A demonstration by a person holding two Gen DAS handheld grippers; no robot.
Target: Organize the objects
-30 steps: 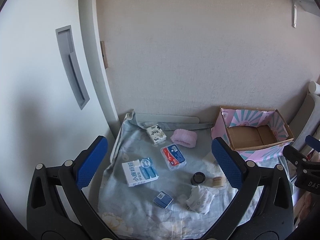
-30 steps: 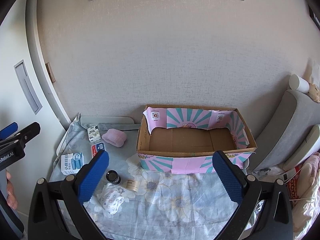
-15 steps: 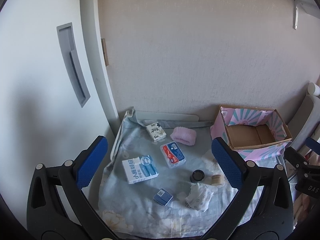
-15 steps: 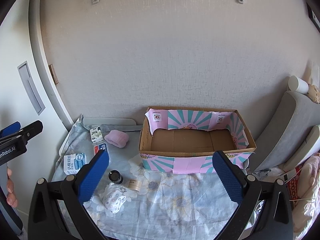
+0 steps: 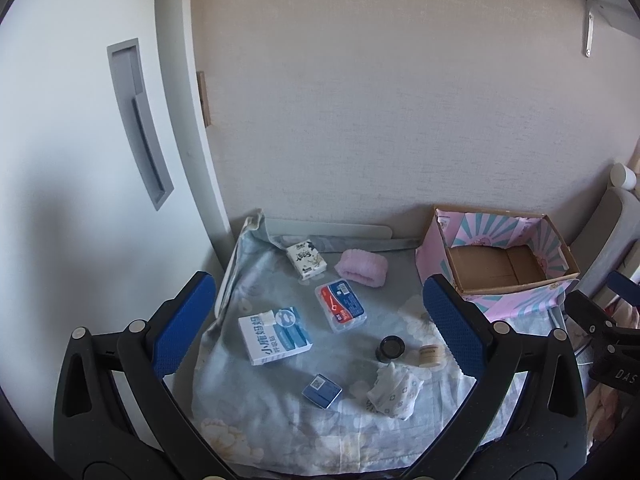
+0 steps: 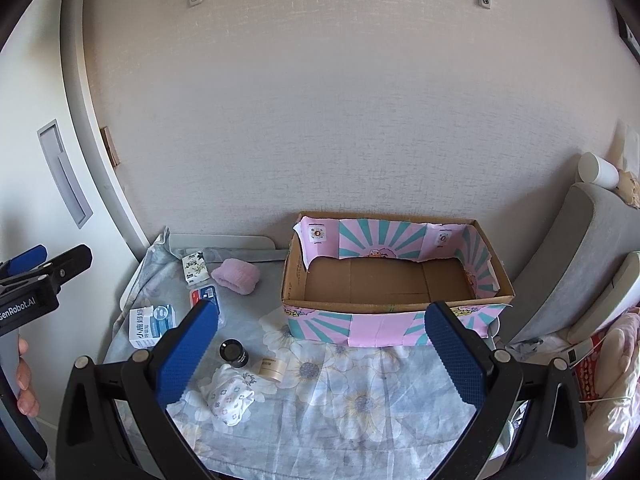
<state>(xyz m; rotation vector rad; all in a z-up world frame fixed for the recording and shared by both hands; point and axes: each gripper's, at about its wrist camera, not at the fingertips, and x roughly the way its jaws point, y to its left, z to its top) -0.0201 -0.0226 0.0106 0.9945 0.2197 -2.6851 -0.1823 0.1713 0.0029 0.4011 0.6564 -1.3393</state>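
Note:
Small items lie on a floral cloth [image 5: 280,420]: a white-blue box [image 5: 275,335], a red-blue clear case [image 5: 340,306], a pink cloth roll [image 5: 361,267], a white tissue pack [image 5: 306,259], a small blue box [image 5: 321,390], a black jar [image 5: 391,348], a beige roll [image 5: 429,355] and a patterned white bundle [image 5: 394,390]. An empty pink-teal cardboard box [image 6: 394,280] stands to their right. My left gripper [image 5: 316,316] is open and empty, high above the items. My right gripper [image 6: 320,340] is open and empty, in front of the box.
A wall runs behind the table. A white cabinet door [image 5: 80,160] with a grey handle stands at the left. A grey chair [image 6: 580,248] and pink bedding [image 6: 616,360] lie to the right of the box.
Both grippers have drawn back and up a little; the items and the box look smaller and lower in both views. Nothing on the cloth has moved.

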